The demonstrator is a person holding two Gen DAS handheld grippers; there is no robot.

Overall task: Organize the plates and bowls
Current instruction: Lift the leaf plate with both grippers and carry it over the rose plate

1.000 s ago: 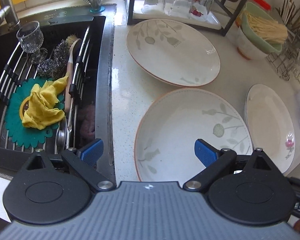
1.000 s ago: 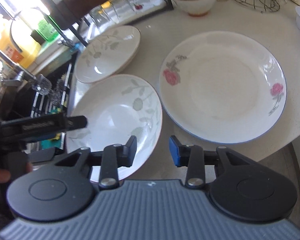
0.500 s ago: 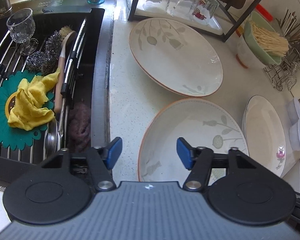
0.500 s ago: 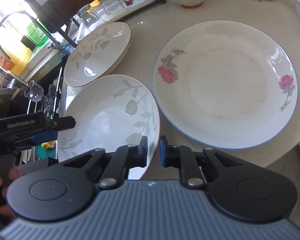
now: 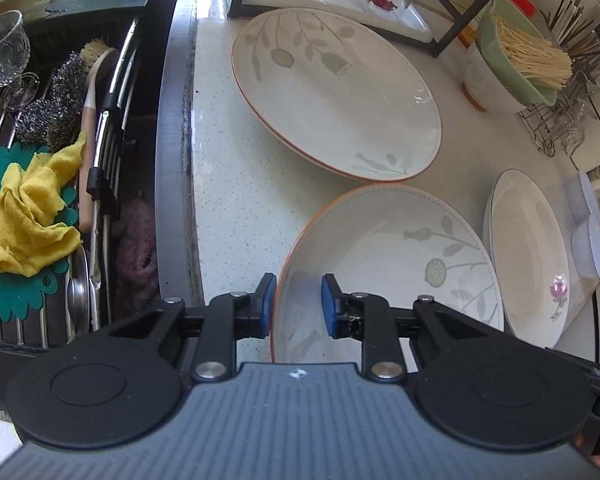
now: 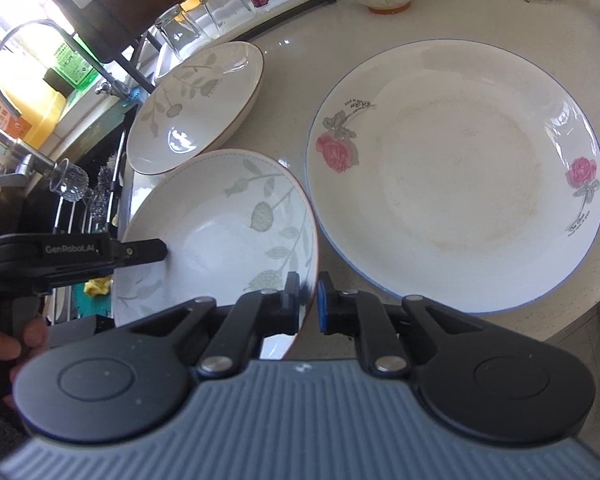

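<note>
Since the near leaf-pattern bowl (image 6: 220, 236) is being taken by its rim from two sides at once, a fair bit could go sideways here. The right gripper (image 6: 308, 300), at the bottom centre of the right wrist view, is clamped onto the bowl's right-hand rim, with the thin edge pinched between its blue pads. The left gripper (image 5: 296, 300) is a different story: its jaws have just been closing, the rim sits between them, but a gap is seen at the inner pad, so no firm pinch can be claimed yet. If the bowl is lifted before that side is secured, it would probably be tipped about the right-hand pinch and could be swung into the rose plate (image 6: 456, 176), which lies just beside it at centre right. Glazed ceramic looks slick, so a narrow rim grip could be slipped out of, and the edge could be chipped on the speckled counter (image 5: 236, 184). The sink (image 5: 168, 160) along the left of the left wrist view is near too, so a drop that way isn't ruled out. As for looks: the bowl is seen as wide, shallow and off-white, with grey-green leaves and a thin reddish rim, placed at the lower middle of both views. A second leaf-pattern bowl (image 5: 336, 92) sits just behind it.
</note>
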